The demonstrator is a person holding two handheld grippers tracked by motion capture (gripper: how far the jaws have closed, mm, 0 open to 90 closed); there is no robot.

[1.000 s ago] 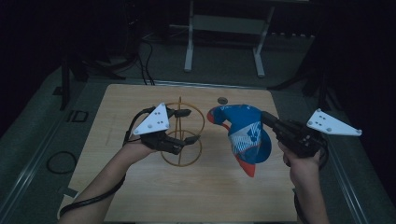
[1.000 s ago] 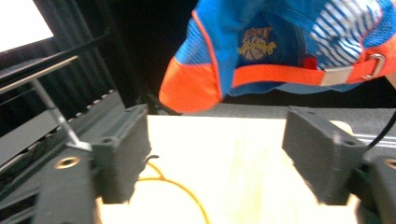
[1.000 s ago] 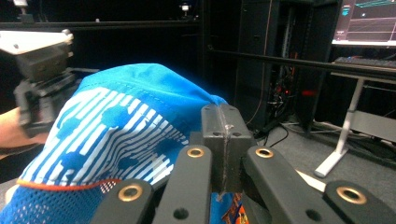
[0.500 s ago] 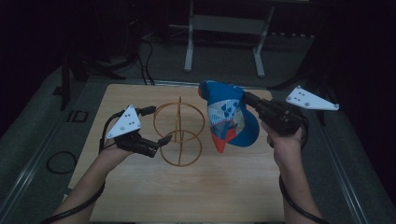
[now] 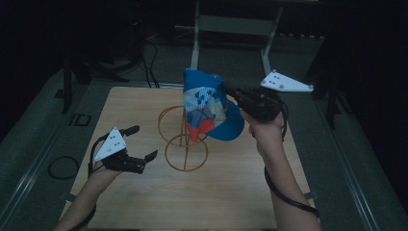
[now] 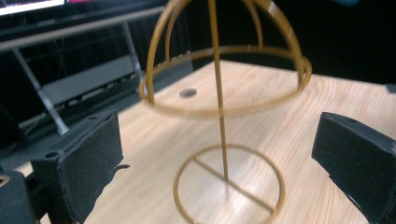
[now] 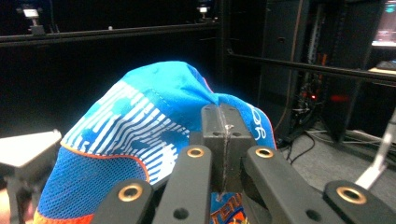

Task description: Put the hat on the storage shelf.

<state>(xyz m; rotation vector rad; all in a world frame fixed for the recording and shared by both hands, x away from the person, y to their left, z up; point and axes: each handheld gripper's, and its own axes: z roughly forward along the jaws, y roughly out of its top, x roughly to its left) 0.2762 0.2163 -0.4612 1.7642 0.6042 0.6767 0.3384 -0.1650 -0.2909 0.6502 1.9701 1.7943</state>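
A blue baseball cap (image 5: 207, 108) with white pattern and orange trim hangs in the air, pinched by my right gripper (image 5: 230, 90), which is shut on its fabric (image 7: 154, 126). The cap hovers just above and to the right of a gold wire hat stand (image 5: 183, 137) that rises from the wooden table (image 5: 144, 202). My left gripper (image 5: 142, 143) sits low at the table's left, open and holding nothing, pointing at the stand. In the left gripper view the stand's dome and round base (image 6: 219, 107) show between the two spread black jaws.
A small dark disc (image 6: 187, 93) lies on the table beyond the stand. A white metal frame (image 5: 231, 24) stands behind the table. Cables (image 5: 60, 166) trail on the grey floor to the left. A grey plate (image 7: 25, 149) of the other gripper appears at left.
My right gripper has lifted the cap up and leftward toward the top of the stand. My left gripper has drawn back from the stand toward the table's left and opened wider.
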